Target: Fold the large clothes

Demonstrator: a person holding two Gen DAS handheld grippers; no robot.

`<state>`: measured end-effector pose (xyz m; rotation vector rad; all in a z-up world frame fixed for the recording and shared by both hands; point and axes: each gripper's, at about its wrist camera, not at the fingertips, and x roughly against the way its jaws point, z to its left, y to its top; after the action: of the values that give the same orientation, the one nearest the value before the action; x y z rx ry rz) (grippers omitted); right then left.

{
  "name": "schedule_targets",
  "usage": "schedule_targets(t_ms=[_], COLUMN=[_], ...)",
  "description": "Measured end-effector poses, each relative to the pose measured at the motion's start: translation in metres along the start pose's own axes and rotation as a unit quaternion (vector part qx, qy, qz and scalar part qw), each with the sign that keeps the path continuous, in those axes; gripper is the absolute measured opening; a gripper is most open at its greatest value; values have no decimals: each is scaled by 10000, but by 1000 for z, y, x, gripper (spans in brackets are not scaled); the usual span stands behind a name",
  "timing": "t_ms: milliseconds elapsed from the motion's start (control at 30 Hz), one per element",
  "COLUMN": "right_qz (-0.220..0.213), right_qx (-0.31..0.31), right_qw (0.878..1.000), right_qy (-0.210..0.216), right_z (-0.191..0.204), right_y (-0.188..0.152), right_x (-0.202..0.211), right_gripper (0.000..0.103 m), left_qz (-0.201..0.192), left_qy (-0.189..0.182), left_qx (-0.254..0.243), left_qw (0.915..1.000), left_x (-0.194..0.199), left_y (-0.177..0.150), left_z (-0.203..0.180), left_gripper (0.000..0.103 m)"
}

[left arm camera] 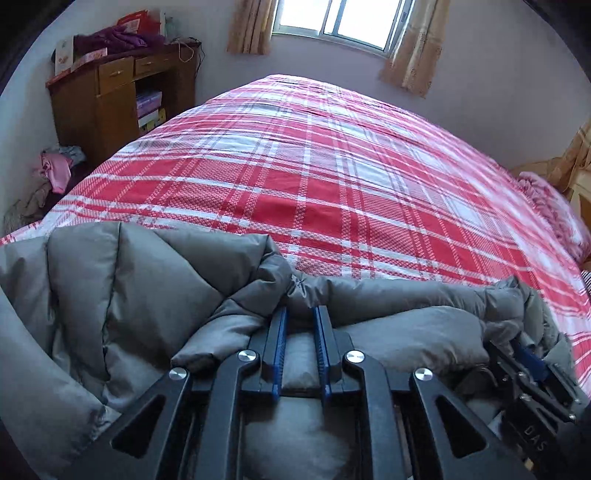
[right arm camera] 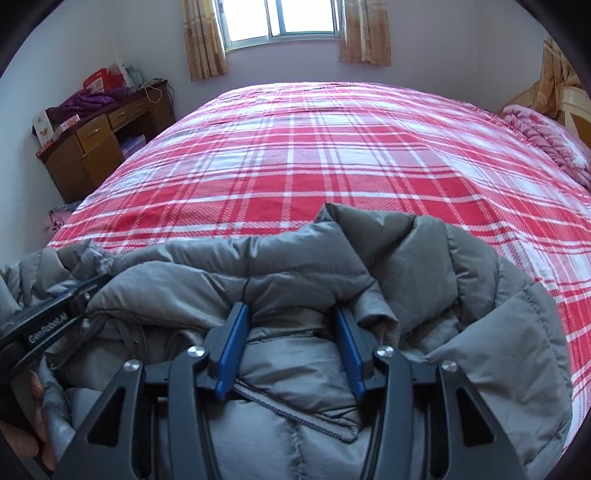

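A grey puffer jacket (left arm camera: 155,280) lies bunched at the near edge of the bed, also in the right wrist view (right arm camera: 424,266). My left gripper (left arm camera: 301,314) has its blue pads closed narrowly on a fold of the jacket. My right gripper (right arm camera: 291,314) has its jaws wider apart with padded jacket fabric bulging between them; they press on that fabric. The right gripper shows at the right edge of the left wrist view (left arm camera: 528,354), and the left gripper shows at the left of the right wrist view (right arm camera: 74,291).
The bed has a red and white plaid cover (left arm camera: 332,166). A wooden desk (left arm camera: 110,96) with purple clothes stands at the back left. Clothes lie on the floor (left arm camera: 55,173) beside it. A pink blanket (right arm camera: 546,140) lies at the right. A window (right arm camera: 280,18) is on the far wall.
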<state>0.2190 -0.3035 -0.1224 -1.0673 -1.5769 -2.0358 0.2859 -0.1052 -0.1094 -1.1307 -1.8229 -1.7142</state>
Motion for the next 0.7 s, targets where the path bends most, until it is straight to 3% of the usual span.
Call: schedule_targets(t_ms=[167,267,400,500,567,633,700], right_qz=[-93,-646,-803,-542,-134,387,329], right_qx=[-132,-590,-24,224,130,277,604], right_qw=[9999,9961,9962,9981,9986,9986,9976], right_qy=[7,-76,337,194,485,228,64], right_z=[-3,-17,4,24,28,31,40], right_y=[0,-5,1,16,23,20,11], right_x=[6,28,38,34,19,-9,-17], right_gripper=[50,50,54,54,54,61,62], left_qz=[-57,-74,-97,-107,-110,-106,-107], left_qy=[277,302,418,497,492,469,492], left_qx=[-251,-271,-372,-439,-435,-412,-433], left_qw=[9993,9991,9984,9977,9978,9980,9978], left_x=[1,-2,-1,-2,-2,-2,-2], left_y=[0,0,-1,-1,-1,-1,-1], left_z=[-11,-13,-15,-17,-16,-16,-17], left_gripper=[15,15,16,16,16,16,16])
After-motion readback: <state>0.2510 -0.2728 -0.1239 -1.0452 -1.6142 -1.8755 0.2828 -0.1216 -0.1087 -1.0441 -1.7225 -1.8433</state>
